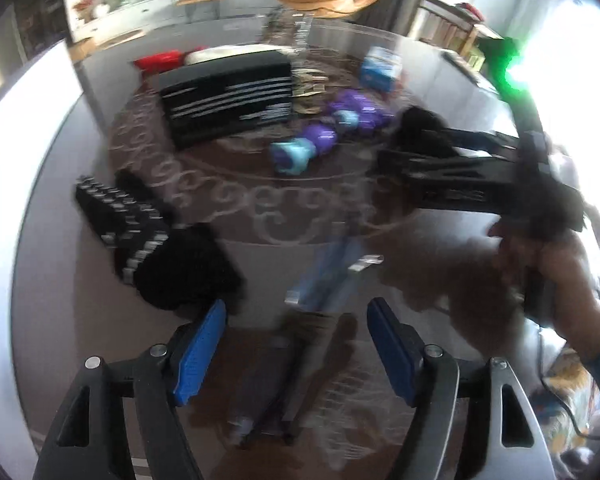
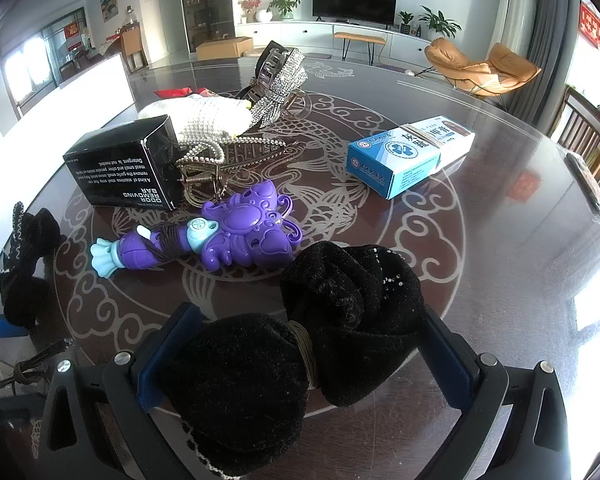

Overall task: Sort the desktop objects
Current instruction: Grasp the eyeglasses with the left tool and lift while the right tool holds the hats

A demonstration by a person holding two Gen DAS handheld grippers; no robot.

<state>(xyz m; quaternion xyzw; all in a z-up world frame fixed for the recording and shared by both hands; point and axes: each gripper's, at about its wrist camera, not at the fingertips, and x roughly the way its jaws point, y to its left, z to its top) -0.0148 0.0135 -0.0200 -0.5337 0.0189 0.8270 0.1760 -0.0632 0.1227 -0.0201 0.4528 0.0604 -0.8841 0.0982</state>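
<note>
In the right wrist view my right gripper [image 2: 304,344] is shut on a black velvet hair bow [image 2: 340,304], which fills the gap between the blue pads. Beyond it on the glass table [image 2: 500,240] lie a purple toy [image 2: 235,236], a black box [image 2: 123,164] and a blue medicine box [image 2: 408,152]. The left wrist view is blurred. My left gripper [image 1: 295,320] hangs open above the table with nothing between its pads. A second black bow with rhinestones [image 1: 151,236] lies just ahead of it to the left. The right gripper [image 1: 392,152] shows at the right, held by a hand [image 1: 560,272].
Rhinestone hair claws [image 2: 275,80] and a pearl clip [image 2: 203,124] are piled behind the black box. The second black bow [image 2: 27,264] lies near the table's left edge. Chairs [image 2: 480,68] and a TV cabinet [image 2: 340,36] stand beyond the table.
</note>
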